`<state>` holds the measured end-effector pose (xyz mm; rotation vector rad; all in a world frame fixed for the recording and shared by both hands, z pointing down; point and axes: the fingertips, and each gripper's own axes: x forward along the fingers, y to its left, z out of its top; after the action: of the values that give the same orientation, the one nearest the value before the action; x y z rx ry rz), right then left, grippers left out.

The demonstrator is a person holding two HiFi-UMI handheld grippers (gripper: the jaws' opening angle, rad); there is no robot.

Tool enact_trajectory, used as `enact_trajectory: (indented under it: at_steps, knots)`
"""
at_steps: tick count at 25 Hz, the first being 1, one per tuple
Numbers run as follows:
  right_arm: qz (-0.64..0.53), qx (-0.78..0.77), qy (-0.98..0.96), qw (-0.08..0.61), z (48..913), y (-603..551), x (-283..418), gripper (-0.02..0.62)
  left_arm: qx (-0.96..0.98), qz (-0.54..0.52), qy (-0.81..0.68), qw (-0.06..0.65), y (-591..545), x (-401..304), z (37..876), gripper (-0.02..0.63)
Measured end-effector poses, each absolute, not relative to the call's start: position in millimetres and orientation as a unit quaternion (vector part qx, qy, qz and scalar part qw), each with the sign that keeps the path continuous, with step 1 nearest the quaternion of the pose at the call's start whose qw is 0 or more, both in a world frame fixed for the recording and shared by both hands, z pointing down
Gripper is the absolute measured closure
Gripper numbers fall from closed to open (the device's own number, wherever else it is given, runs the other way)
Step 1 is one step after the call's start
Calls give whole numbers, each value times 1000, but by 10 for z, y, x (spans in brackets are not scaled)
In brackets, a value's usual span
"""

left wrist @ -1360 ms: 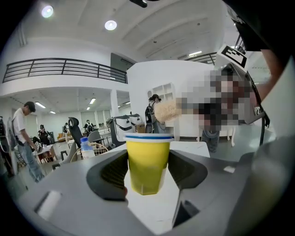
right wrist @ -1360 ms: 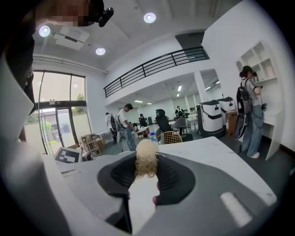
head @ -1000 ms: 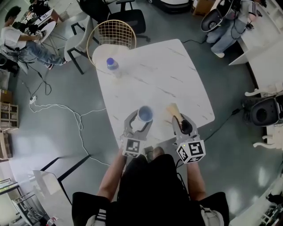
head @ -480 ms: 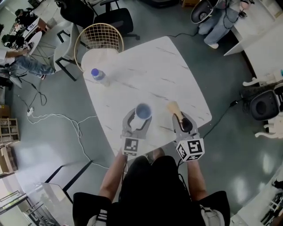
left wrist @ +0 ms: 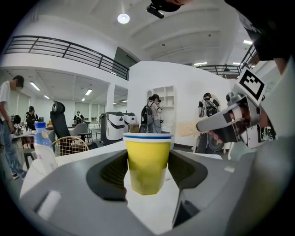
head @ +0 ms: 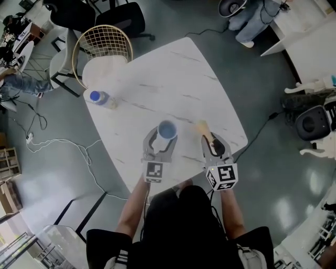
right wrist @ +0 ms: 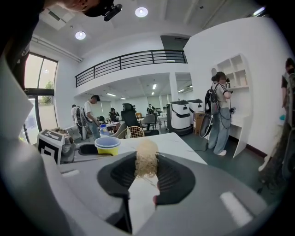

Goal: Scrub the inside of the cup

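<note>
A yellow cup (left wrist: pixel 147 162) with a blue and white rim stands upright between the pads of my left gripper (left wrist: pixel 147 173), which press on both its sides. From above, the cup (head: pixel 167 129) shows its blue inside near the front of the white marble table (head: pixel 178 79), with the left gripper (head: pixel 164 137) around it. My right gripper (head: pixel 211 143) is shut on a brush whose tan fibre head (head: pixel 202 127) points away from me, just right of the cup. In the right gripper view the brush (right wrist: pixel 146 159) rises between the jaws and the cup (right wrist: pixel 107 145) is to the left.
A water bottle (head: pixel 101 98) with a blue cap stands near the table's far left edge. A wire chair (head: pixel 102 42) and a black office chair (head: pixel 121 16) stand beyond the table. Cables (head: pixel 58 142) trail on the floor at the left. People stand farther off.
The head view has swung, so the table and the bottle sit further left and lower in the picture. Both grippers keep their holds, and cup and brush stay side by side.
</note>
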<state>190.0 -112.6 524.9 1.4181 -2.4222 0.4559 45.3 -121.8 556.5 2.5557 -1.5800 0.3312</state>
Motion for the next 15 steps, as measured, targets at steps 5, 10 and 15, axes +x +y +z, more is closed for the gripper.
enact_trajectory:
  at_steps: [5,10,15]
  knots:
    - [175,491,-839,155,5443,-1353,1888,488,846,124,-514,69,-1452,519,5803,322]
    - [190,487,-837,163,5645,-1543,1859,488,851,140,-501,76,-1674,607,6089,321]
    - [203,484,-834,171,5801,-1672,1880,488,853,156,-492,84,-1861,681,6357,321]
